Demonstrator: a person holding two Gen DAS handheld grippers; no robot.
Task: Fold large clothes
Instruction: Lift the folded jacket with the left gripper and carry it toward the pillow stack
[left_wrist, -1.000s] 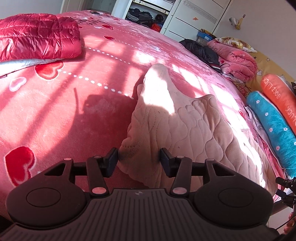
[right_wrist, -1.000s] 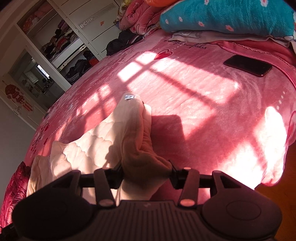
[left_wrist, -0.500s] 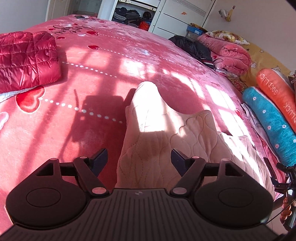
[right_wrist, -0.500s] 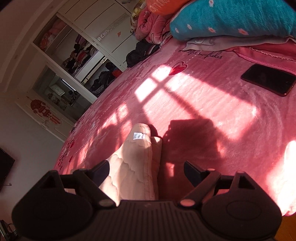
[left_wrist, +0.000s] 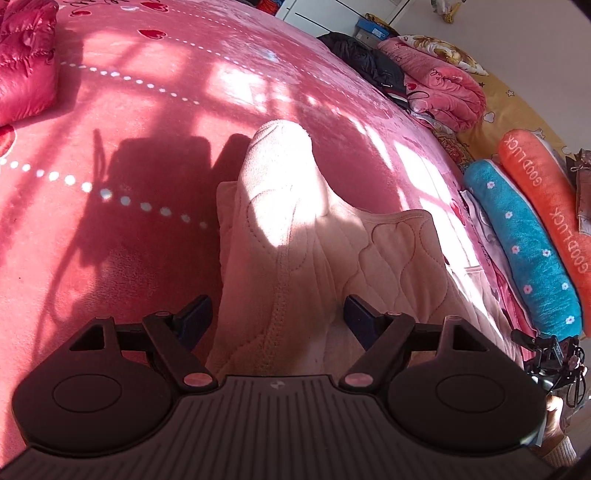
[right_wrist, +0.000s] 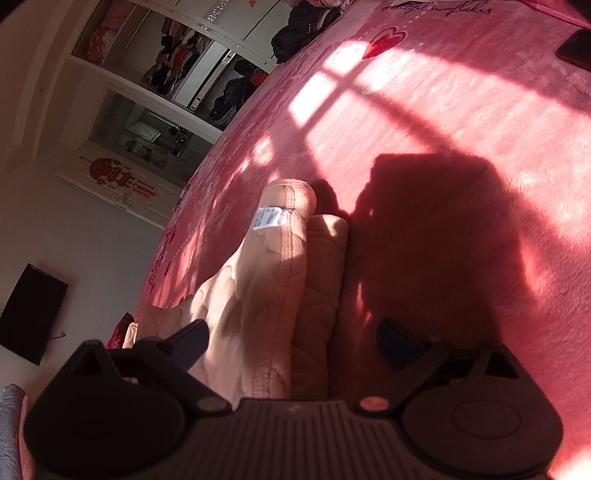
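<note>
Cream quilted garment (left_wrist: 314, 258) lies folded in a long bundle on the pink bed blanket (left_wrist: 129, 240), roughly mid-bed. Left claw (left_wrist: 277, 315) spread wide, fingers either side of the garment's near hem, gripping nothing; fabric sits between the pads without clear contact. Right claw (right_wrist: 291, 341) also spread wide at the garment's other end, nothing held; its left finger (right_wrist: 190, 341) overlaps the cloth in view, the right one is over bare blanket. White care label (right_wrist: 269, 218) shows on the garment's far rolled edge in the right view. Left of the garment: bare blanket with dotted lines and hearts, red puffer jacket (left_wrist: 26, 59) well apart at the far left edge. Right of the garment: teal pillow (left_wrist: 532, 254) and orange pillow (left_wrist: 550, 214) along the bed edge, near the garment's right hem. Beyond the garment: bare sunlit blanket, then black clothes (left_wrist: 365, 59) and pink folded blanket (left_wrist: 439, 96). Dark phone (right_wrist: 576, 48) well apart from the garment, far right in the right view.
</note>
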